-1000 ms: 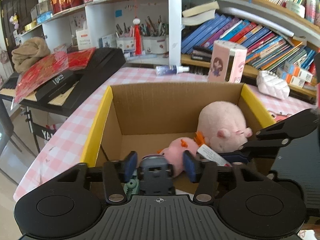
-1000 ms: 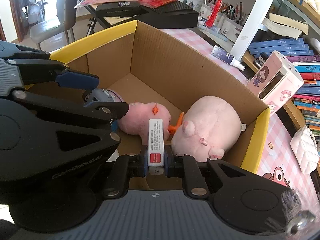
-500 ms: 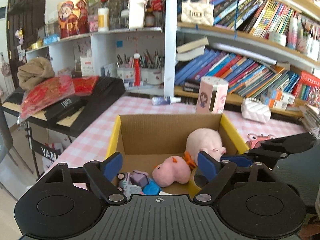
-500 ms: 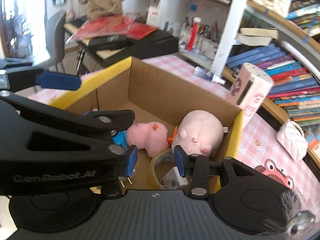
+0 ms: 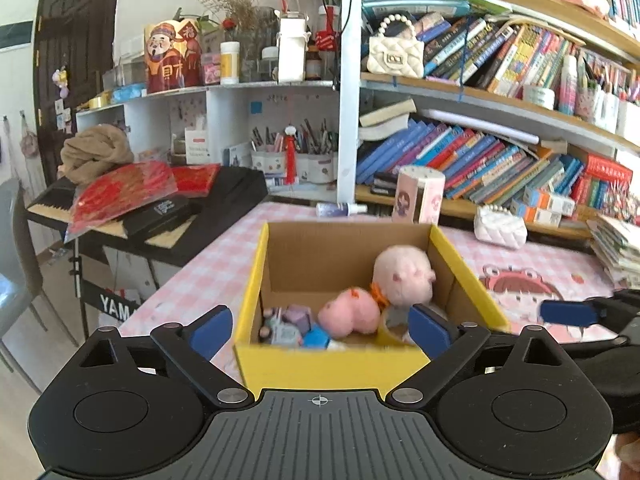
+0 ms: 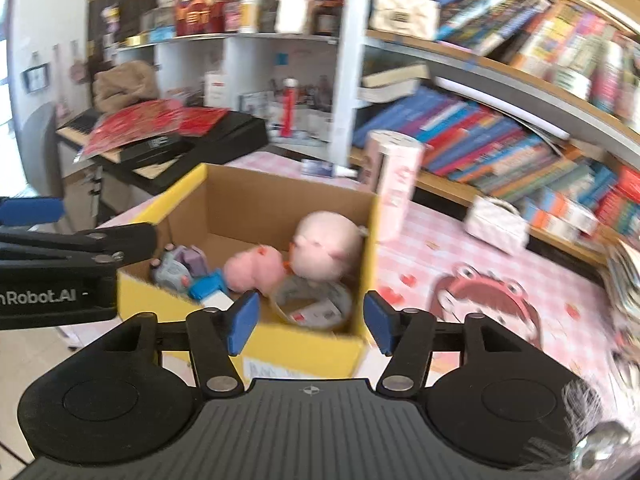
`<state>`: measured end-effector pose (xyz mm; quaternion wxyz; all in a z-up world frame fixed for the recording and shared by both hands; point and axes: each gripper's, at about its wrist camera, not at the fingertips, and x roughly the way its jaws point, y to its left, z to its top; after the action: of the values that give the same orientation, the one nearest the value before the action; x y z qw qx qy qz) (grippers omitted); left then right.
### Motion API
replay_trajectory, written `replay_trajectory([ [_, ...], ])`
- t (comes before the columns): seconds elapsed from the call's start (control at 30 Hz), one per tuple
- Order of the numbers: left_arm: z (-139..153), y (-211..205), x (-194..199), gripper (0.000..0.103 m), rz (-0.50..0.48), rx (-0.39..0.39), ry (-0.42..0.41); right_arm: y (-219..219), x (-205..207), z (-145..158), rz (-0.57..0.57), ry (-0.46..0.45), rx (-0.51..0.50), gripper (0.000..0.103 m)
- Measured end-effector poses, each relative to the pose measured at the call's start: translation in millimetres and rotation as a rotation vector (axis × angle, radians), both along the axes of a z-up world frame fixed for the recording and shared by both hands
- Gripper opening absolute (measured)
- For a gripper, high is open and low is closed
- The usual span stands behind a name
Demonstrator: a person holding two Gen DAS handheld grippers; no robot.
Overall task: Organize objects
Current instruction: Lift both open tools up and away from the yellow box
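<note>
blurred: bookshelf (image 6: 520, 92) | hidden: tape roll (image 5: 394, 326) by gripper finger

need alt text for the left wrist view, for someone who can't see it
The left gripper, jaws opening and empty, faces a yellow-edged cardboard box on a pink checked table. Inside lie two pink plush toys, a tape roll and small toys. Crowded bookshelves stand behind.
</note>
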<state>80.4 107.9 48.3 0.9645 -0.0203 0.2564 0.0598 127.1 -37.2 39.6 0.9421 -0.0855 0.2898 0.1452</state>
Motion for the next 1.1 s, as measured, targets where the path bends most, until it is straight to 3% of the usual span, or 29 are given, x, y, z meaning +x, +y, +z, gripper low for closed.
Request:
replay_trajectory([
  [0.43, -27, -24, -51, 0.101, -0.013, 0.044, 0.059, -31, -76, -21, -0.27, 0.011, -0.015, 0.09],
  [0.6, -34, -38, -62, 0.102, -0.06, 0.056, 0.091, -46, -98, -30, -0.376, 0.017, -0.028, 0.101],
  [0.8, -38, -52, -68, 0.102, -0.128, 0.026, 0.124, -66, -118, -38, -0.484, 0.027, -0.029, 0.103],
  [1.1, -42, -77, -75, 0.102, -0.183, 0.048, 0.139, -91, -131, -43, -0.56, 0.068, -0.006, 0.103],
])
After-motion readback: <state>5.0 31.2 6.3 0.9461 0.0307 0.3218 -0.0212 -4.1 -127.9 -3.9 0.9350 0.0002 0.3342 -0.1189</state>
